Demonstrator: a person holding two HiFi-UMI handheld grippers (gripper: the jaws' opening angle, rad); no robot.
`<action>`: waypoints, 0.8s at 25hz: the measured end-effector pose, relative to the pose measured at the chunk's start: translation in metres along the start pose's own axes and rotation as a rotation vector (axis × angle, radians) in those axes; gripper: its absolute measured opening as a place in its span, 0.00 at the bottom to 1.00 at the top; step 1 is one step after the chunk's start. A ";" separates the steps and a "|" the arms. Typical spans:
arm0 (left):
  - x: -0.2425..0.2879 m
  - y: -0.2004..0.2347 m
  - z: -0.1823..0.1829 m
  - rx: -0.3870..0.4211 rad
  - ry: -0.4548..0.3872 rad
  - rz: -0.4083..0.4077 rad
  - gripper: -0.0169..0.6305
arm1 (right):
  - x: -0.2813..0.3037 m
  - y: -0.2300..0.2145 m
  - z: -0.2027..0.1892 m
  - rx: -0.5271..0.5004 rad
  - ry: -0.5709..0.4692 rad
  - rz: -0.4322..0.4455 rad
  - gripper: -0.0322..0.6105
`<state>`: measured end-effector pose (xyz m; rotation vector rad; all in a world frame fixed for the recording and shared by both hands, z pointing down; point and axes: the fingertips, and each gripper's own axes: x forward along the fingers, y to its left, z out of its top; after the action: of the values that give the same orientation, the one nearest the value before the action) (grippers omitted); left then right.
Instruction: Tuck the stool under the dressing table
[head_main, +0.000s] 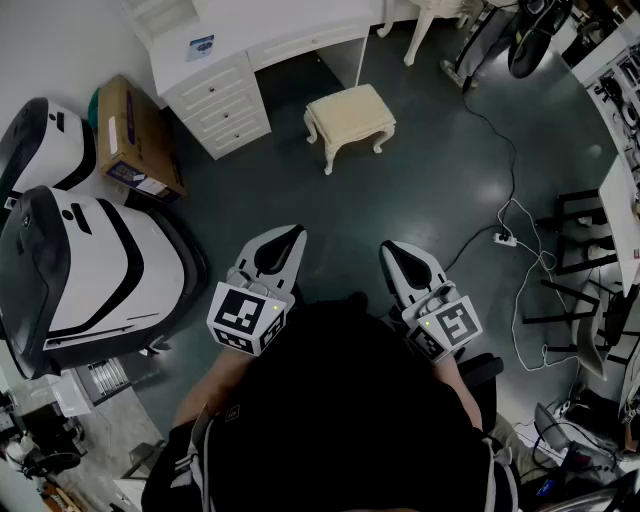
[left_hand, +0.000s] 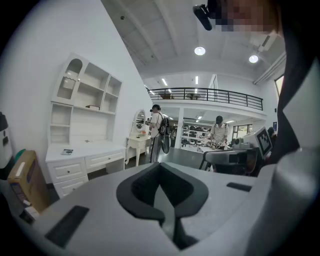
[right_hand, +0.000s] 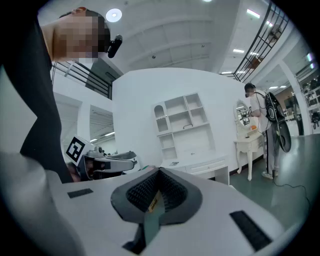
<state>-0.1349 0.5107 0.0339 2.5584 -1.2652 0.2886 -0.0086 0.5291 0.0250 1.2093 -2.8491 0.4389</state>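
One cream stool (head_main: 349, 118) is seen out on the floor, just before one white dressing table (head_main: 250, 45).
A padded square seat and curved legs are shown, far beyond two grippers. The left gripper (head_main: 285, 242) and right gripper (head_main: 400, 258) are each pressed together, empty. A dark, glossy floor (head_main: 430, 170) is spread through a cluttered workshop.

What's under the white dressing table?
Under the dressing table, beside its drawers, only dark floor shows. The stool stands out in front, not under. Its top hides the space farther back.
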 end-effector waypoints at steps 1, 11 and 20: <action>0.001 0.000 0.000 0.001 0.001 0.000 0.04 | 0.000 -0.001 0.000 0.003 -0.001 0.000 0.08; 0.026 -0.019 0.011 0.029 -0.019 -0.031 0.04 | -0.028 -0.023 0.016 -0.036 -0.026 -0.052 0.08; 0.059 -0.075 0.006 0.035 -0.029 -0.039 0.04 | -0.084 -0.062 0.006 0.035 -0.059 -0.047 0.08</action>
<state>-0.0388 0.5083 0.0345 2.6230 -1.2297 0.2688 0.0944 0.5460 0.0244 1.3139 -2.8669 0.4605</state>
